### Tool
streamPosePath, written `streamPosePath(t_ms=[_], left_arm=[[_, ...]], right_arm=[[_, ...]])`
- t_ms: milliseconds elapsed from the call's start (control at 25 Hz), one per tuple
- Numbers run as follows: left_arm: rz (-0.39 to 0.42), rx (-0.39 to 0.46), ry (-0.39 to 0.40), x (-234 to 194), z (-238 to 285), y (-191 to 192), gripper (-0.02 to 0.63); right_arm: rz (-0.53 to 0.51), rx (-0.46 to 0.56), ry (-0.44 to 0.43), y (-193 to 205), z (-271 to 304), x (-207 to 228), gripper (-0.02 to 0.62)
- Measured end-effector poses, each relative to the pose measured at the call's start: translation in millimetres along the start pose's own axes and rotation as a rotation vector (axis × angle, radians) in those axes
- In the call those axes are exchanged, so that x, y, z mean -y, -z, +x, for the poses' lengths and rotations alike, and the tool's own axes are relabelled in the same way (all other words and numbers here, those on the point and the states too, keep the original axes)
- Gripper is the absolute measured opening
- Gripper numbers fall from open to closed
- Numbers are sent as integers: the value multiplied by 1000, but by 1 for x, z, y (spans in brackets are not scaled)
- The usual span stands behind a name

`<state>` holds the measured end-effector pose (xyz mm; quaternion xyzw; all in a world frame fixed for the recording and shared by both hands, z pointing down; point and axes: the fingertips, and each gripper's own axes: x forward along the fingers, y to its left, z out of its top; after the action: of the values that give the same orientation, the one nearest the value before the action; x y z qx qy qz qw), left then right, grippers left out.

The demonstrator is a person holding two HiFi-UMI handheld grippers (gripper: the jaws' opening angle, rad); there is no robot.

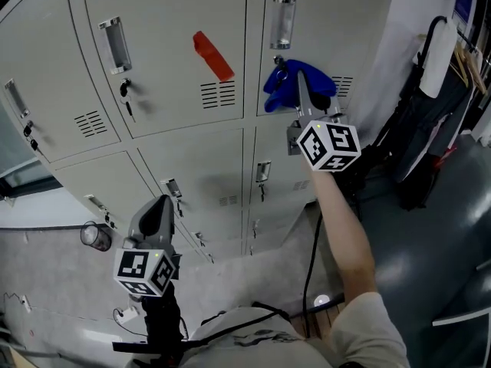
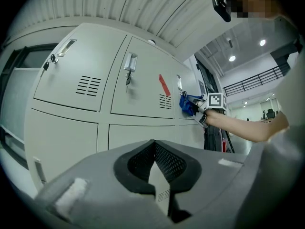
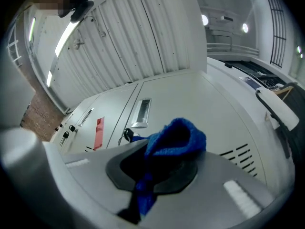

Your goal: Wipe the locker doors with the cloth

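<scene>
Two tools: the right hand-held gripper (image 1: 301, 80), arm outstretched, clamped the blue cloth (image 1: 276, 90) on the locker door (image 1: 337, 21) right of the red strip (image 1: 212, 55) — the left hand-held gripper (image 1: 159, 205) hung below it, jaws together.

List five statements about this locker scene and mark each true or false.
1. The right tool grips a blue cloth. True.
2. The cloth is at a bottom-row locker. False: it is at the upper right door, just below that door's handle.
3. The left tool holds a second cloth. False: its jaws are together with nothing between them, and it hangs low, away from the cloth.
4. A red strip is on the door left of the one with the cloth. True.
5. Keys hang from the lock of the door with the red strip. True.
</scene>
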<state>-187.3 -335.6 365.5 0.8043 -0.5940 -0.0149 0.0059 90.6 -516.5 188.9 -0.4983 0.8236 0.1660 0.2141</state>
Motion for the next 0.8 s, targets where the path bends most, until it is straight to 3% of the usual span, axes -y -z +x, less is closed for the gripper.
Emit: streamPosePath(t_ms=[520, 800], left_arm=[[-8, 0, 6, 3, -2, 1, -5], [-11, -29, -2, 17, -9, 8, -5]], right_arm=[[-174, -114, -185, 49, -19, -41, 23], [-142, -182, -211, 71, -41, -42, 23]])
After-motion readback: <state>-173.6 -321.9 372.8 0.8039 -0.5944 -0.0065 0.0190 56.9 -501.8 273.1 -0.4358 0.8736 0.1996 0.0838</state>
